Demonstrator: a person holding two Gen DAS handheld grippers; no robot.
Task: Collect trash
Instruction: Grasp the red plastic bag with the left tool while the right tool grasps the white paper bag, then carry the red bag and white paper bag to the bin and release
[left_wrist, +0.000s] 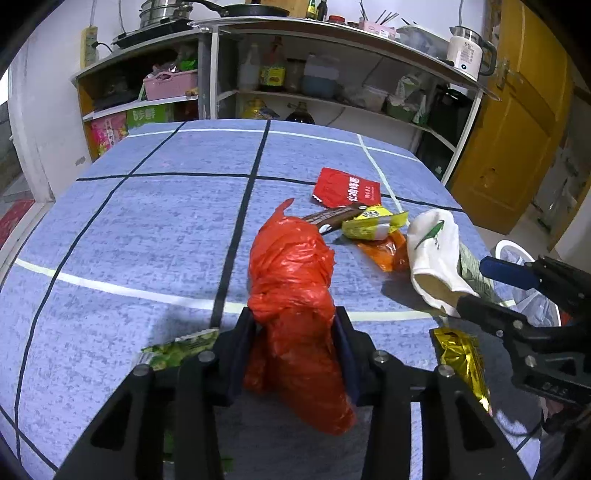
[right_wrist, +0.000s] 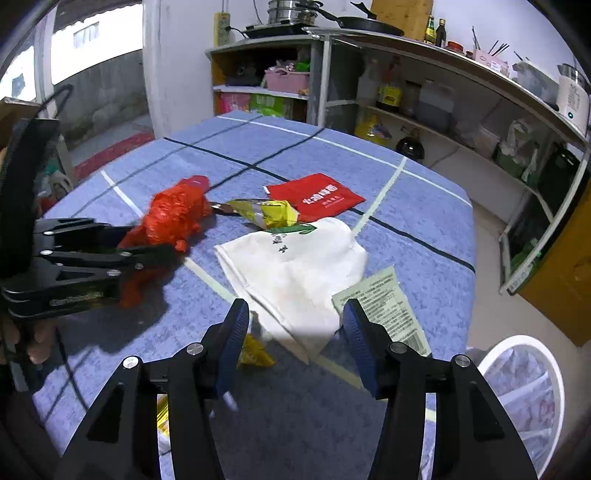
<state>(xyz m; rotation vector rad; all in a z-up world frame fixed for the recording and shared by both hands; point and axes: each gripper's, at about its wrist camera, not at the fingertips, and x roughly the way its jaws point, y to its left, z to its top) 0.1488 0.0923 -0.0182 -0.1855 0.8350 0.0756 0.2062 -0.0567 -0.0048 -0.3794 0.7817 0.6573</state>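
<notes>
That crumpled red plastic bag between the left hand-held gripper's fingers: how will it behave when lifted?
The crumpled red plastic bag is thin, wrinkled film, so it will probably sag and trail rather than keep its shape. It looks light for its bulk. The glossy film bunched between the left hand-held gripper fingers may slip, so pinch the gathered part.

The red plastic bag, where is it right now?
The red plastic bag sits between the left gripper's fingers on the blue tablecloth, left of the white paper bag.

Our left gripper pointed steeply down, its two fingers pressed against the sides of what sat between them. Our right gripper tilted down as well, to the right of the left one, its blue-padded fingers spread apart and gripping nothing.
</notes>
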